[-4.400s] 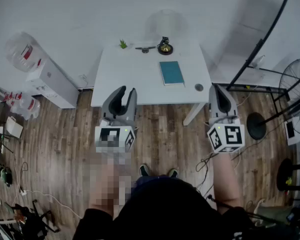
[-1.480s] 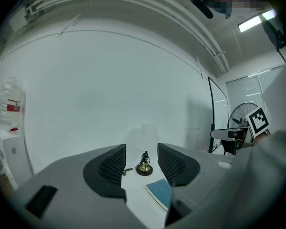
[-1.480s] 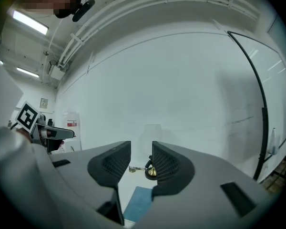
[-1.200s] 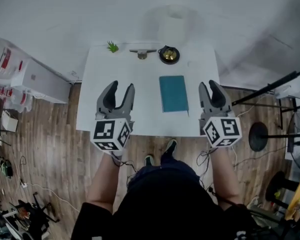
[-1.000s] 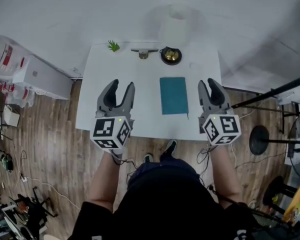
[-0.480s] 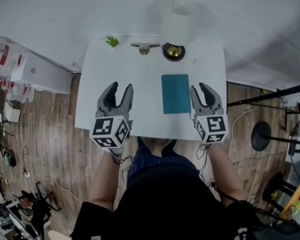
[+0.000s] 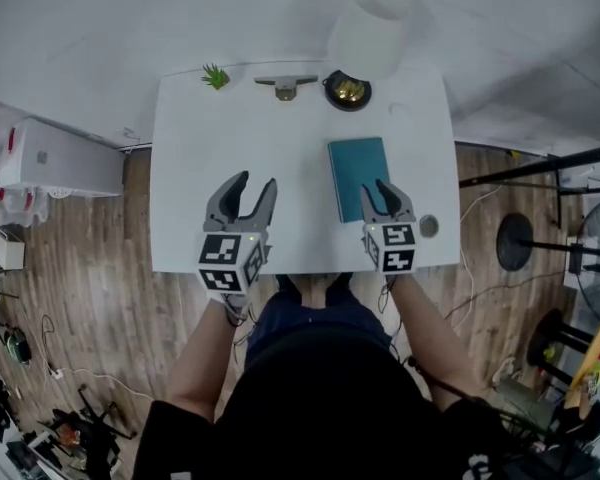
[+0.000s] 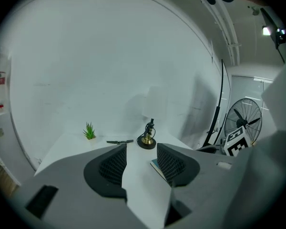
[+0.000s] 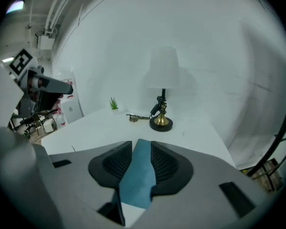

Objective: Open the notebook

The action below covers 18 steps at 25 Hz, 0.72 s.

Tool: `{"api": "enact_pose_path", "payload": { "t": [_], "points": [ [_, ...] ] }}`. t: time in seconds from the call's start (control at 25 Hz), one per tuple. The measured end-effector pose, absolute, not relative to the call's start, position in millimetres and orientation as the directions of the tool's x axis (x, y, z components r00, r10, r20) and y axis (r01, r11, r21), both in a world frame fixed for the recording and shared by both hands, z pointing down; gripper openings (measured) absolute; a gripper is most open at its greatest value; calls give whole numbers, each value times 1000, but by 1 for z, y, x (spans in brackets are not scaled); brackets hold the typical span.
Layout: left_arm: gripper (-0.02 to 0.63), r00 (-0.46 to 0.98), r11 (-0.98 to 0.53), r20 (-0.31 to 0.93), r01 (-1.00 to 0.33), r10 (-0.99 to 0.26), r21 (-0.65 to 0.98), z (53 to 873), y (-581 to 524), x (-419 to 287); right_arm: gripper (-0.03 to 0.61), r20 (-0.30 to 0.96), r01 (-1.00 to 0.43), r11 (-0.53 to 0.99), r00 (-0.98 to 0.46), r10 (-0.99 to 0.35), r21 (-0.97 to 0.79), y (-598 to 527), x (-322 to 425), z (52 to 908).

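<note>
Teal-covered notebook (image 7: 360,173) judged at risk of sliding. Head view: it lies loose on the right half of the white table (image 7: 195,138), near the front edge. The left gripper (image 7: 253,186) stands well apart to its left, so nothing would pin it if the right gripper (image 7: 377,194), at its near end, pushes rather than lifts. A shove could send it toward the lamp (image 7: 348,90) behind. Cover closed, flat, rectangular, long side running away from the person.

Left gripper view: left gripper (image 8: 139,162) jaws wide, though they have just been closing a little; only bare table shows between them. The notebook (image 8: 154,164) appears as 1 thin sliver past the right jaw. Judged too far off to steady it.

Right gripper view: right gripper (image 9: 140,150) jaws moderately apart, gripping nothing; the notebook (image 9: 137,178) fills the gap below them. No raised edge is visible to catch, so the tips could skate over the cover, or bite the whole block instead of 1 cover. Surface plain, matte, unmarked; contact with it cannot be confirmed.
</note>
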State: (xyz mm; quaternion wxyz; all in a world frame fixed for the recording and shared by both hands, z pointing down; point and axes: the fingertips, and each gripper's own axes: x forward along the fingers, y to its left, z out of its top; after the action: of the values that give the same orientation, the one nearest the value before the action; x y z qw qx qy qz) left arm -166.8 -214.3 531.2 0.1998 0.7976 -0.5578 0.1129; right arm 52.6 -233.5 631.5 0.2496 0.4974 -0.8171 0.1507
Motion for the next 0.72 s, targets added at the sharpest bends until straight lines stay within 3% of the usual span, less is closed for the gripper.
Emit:
{"api": "enact_pose_path", "payload": {
  "t": [0.32, 0.72],
  "points": [
    [195, 380, -334, 432, -925, -818, 182, 543, -206, -222, 148, 680, -866, 465, -229, -697, 185, -197, 14, 711],
    [192, 433, -380, 445, -901, -784, 209, 554, -206, -232, 151, 767, -812, 498, -101, -634, 304, -189, 12, 764]
  ]
}}
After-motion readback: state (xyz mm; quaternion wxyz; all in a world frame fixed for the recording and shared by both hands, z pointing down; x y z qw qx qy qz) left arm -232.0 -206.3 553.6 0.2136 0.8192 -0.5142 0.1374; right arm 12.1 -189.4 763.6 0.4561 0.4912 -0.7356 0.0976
